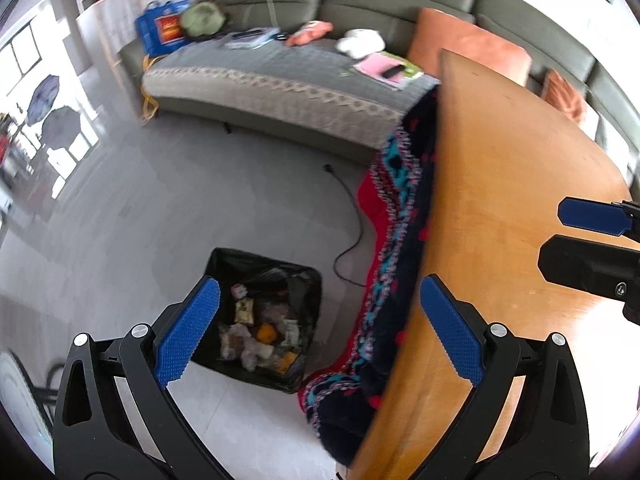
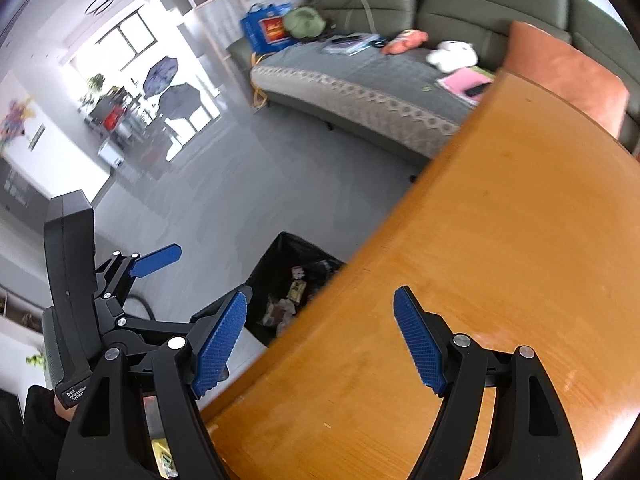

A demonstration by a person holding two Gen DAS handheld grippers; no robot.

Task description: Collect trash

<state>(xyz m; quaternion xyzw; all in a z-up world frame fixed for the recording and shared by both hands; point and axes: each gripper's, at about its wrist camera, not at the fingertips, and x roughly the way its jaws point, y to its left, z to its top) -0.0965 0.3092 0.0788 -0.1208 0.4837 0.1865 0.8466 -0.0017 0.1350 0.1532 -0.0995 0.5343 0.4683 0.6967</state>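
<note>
A black-lined trash bin [image 1: 304, 280] stands on the grey floor beside the wooden table [image 1: 500, 240]. It holds several wrappers and an orange piece [image 1: 266, 334]. My left gripper [image 1: 320, 328] is open and empty, above the bin and the table's edge. In the right wrist view the bin [image 2: 280, 256] shows past the table edge [image 2: 480, 260]. My right gripper [image 2: 320, 340] is open and empty over the table's near edge. The left gripper [image 2: 160, 258] shows at its left, and the right gripper [image 1: 588, 236] shows at the right edge of the left wrist view.
A patterned red, blue and black blanket [image 1: 392, 240] hangs off the table's side next to the bin. A black cable [image 1: 352, 232] lies on the floor. A grey sofa [image 1: 280, 76] with cushions, papers and a blue bag [image 1: 160, 32] stands behind.
</note>
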